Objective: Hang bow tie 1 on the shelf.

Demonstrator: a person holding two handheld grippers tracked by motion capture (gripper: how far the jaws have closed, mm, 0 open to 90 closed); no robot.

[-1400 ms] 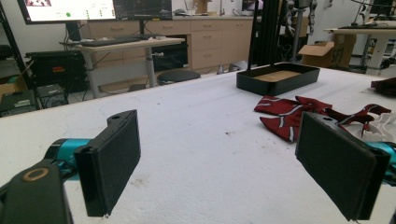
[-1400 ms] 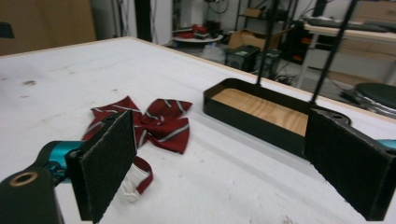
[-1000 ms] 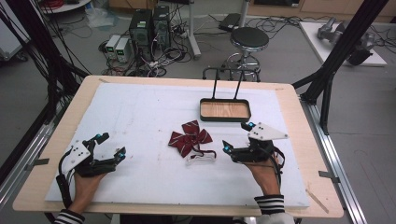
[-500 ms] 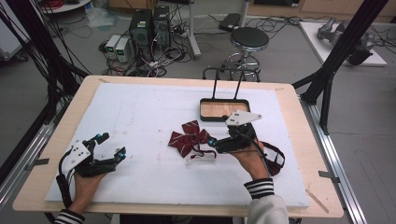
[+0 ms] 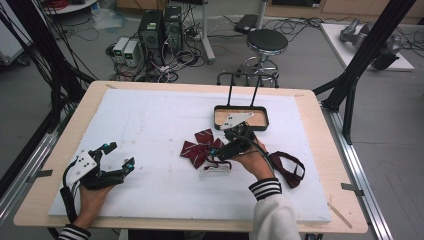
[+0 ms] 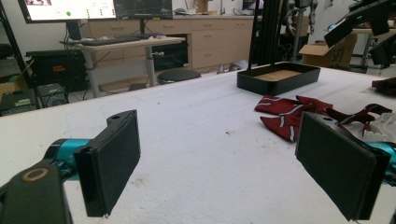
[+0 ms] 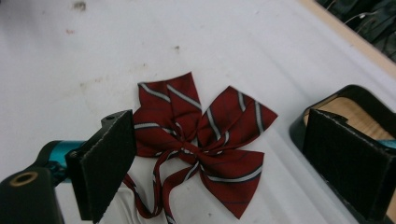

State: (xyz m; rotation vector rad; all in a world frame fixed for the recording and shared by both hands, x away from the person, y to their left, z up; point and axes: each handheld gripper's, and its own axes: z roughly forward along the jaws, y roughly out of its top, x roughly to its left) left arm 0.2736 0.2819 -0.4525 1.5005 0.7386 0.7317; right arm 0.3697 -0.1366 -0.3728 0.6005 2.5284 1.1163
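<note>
A red striped bow tie lies flat near the middle of the white mat. My right gripper hovers open just over its right side, and its jaws straddle the bow without touching it. A white plastic piece lies under the tie's straps. At the front left, my left gripper rests open on the mat with nothing between its jaws. A black tray with a wooden bottom stands behind the right gripper.
A darker maroon bow tie lies to the right of the person's right hand. A thin wooden stick sits on the table's front right edge. Beyond the far edge are a stool and computers.
The right gripper has moved left and forward, from the mat's right side to just over the red bow tie, uncovering the darker tie. The left gripper has stayed put.
</note>
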